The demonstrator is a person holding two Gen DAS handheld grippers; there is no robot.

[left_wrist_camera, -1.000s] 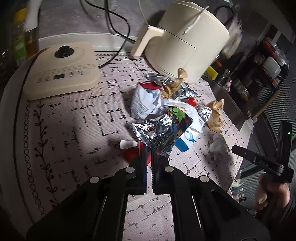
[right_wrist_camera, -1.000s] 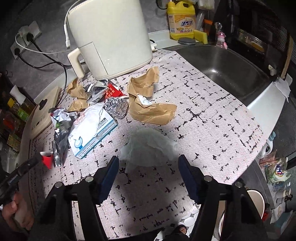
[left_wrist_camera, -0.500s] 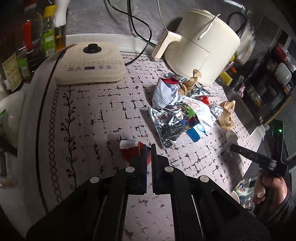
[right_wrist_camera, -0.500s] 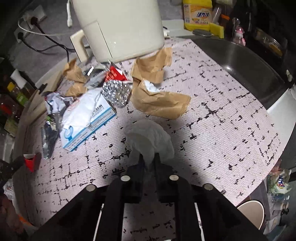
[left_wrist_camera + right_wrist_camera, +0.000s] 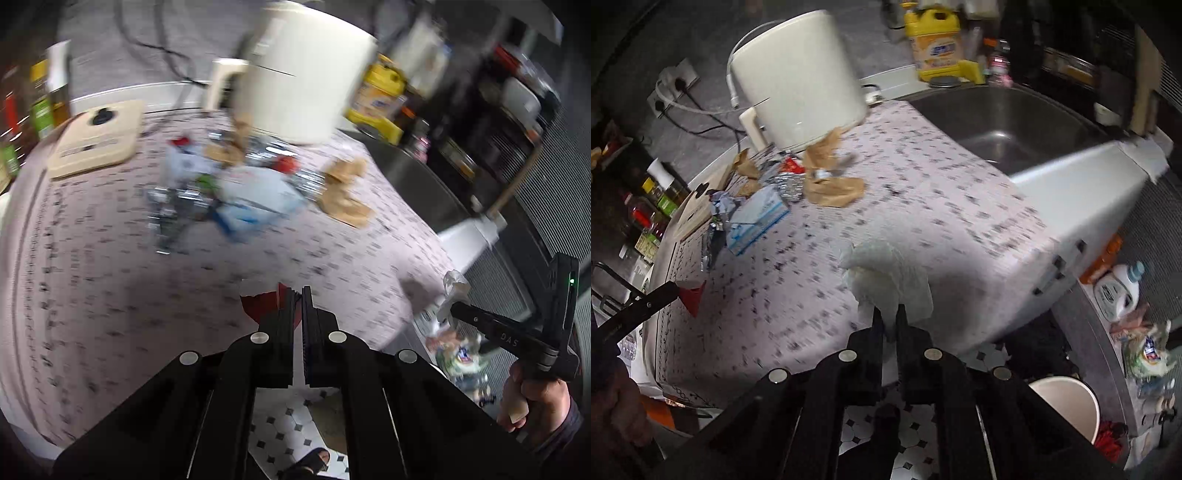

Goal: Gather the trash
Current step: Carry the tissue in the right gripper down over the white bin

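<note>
1. Angling downward over the counter's [image 5: 923,206] front edge, our left gripper [image 5: 297,291] clamps a red scrap [image 5: 264,304].
2. Our right gripper [image 5: 888,314], likewise tilted, pinches a white tissue [image 5: 886,275] above that edge.

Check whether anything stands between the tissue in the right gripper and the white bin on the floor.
Nothing visible does. The right gripper is shut on the white tissue at the counter's edge, and the white bin stands open below and to the right, only bare floor between.
</note>
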